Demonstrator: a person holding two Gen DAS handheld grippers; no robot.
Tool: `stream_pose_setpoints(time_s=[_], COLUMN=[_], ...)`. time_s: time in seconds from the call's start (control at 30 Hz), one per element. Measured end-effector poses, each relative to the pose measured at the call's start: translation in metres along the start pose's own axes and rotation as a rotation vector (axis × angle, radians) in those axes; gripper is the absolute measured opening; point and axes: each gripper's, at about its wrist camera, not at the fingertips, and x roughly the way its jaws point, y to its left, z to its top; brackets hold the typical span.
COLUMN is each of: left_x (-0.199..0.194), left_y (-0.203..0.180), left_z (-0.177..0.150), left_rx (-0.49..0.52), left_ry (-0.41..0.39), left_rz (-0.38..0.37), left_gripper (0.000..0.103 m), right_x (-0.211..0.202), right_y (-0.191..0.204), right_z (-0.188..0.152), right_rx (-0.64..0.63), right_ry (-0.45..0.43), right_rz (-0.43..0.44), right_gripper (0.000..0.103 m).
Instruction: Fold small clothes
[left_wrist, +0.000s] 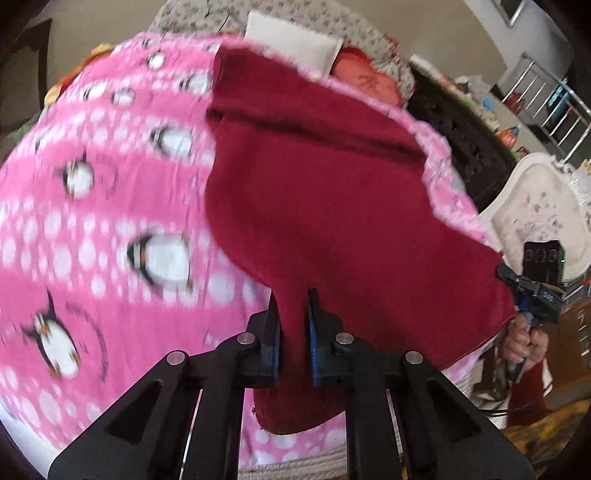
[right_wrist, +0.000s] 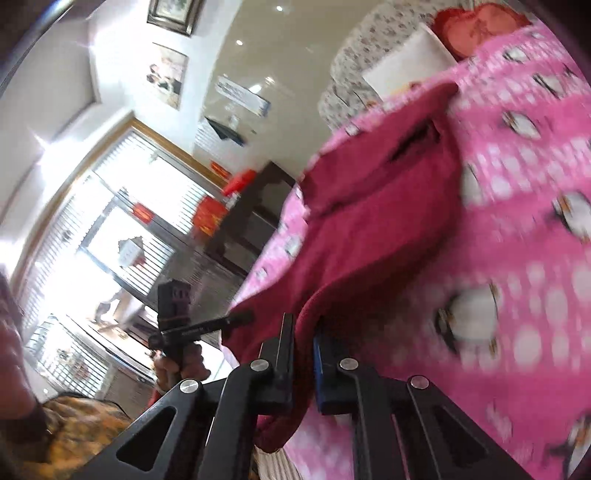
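Left wrist view: the left claw (left_wrist: 293, 314) pinches a fold of the dark red garment (left_wrist: 332, 192), which spreads across centre frame over the pink penguin blanket (left_wrist: 92, 221).

Right wrist view: the right claw (right_wrist: 303, 338) grips the garment's (right_wrist: 369, 221) edge at lower centre; the left claw (right_wrist: 236, 318) clamps its corner at lower left.

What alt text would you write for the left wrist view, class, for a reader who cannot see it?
The left gripper pinches a dark red garment lifted over a pink penguin-print blanket. At far right, the right gripper holds the garment's other edge.
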Motion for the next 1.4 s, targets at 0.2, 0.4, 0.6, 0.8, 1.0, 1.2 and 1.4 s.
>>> stream_pose_setpoints(time_s=[0.2,0.4,0.6,0.8,1.0,1.2,1.4], left_x=[-0.011,0.018,0.105,0.101,0.052,0.037,0.103], left_y=[-0.011,0.006,0.056,0.071,0.077,0.037,0.004], left_z=[0.080,0.178,0.263,0.287,0.279,0.220,0.202], left_rx=[0.055,0.039,-0.148,-0.142,-0.170,0.020,0.143], left_ry=[-0.106,-0.144,-0.101,-0.087,-0.237,-0.212,-0.063], left_rz=[-0.041,-0.035,-0.028,-0.030,-0.025,0.011,0.094], left_gripper=[0.010,0.010,0.010,0.046,0.079,0.079,0.079], right_x=[0.024,0.057,0.093,0.078,0.041,0.073,0.135], right_y=[0.002,-0.043,-0.130,-0.119,-0.089,-0.010,-0.038], right_z=[0.083,0.179,0.239,0.249,0.238,0.175,0.188], right_rx=[-0.075,-0.016,0.146,0.081,0.051,-0.338,-0.342], right_ry=[-0.092,-0.146,-0.152,-0.137,-0.197,0.059,0.132], right_rz=[0.021,-0.052,-0.263,-0.290,-0.329,-0.324,-0.468], right_gripper=[0.007,0.007,0.008,0.020,0.045,0.045,0.043])
